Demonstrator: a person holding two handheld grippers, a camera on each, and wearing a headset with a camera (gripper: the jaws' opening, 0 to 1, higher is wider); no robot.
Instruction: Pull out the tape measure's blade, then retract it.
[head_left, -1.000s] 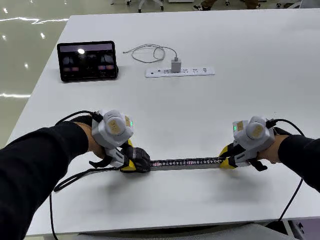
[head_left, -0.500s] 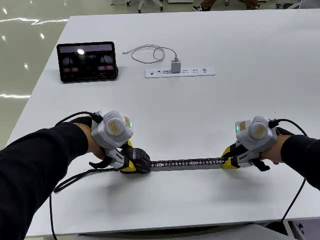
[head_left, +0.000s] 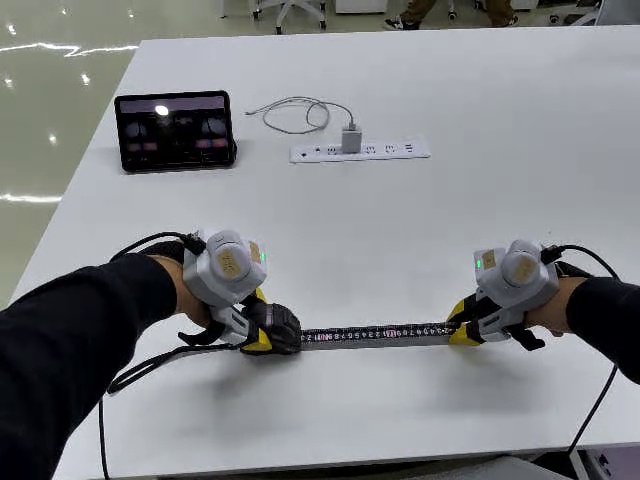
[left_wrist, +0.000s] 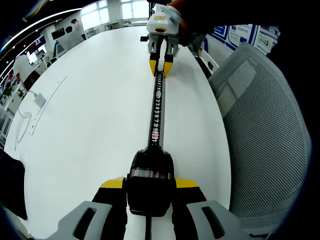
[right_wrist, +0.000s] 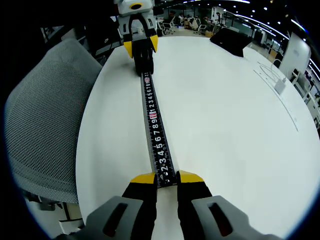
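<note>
Since second ago, blade (head_left: 375, 333) drawn out slightly further; right gripper (head_left: 461, 334) carried a little farther from tape measure case (head_left: 277, 326). Pull-out judged nearly complete; retraction not yet begun. Left gripper (head_left: 258, 338) clamped on tape measure case, held on table (head_left: 400, 230) near front edge. Right gripper jaws pinched narrow on blade tip. Blade stretched straight, flat along table between both. Tablet (head_left: 175, 130), power strip (head_left: 360, 150), charger cable (head_left: 295, 110) well apart, far side. Nothing seen across blade path; mesh chair (left_wrist: 265, 125) beside table edge
</note>
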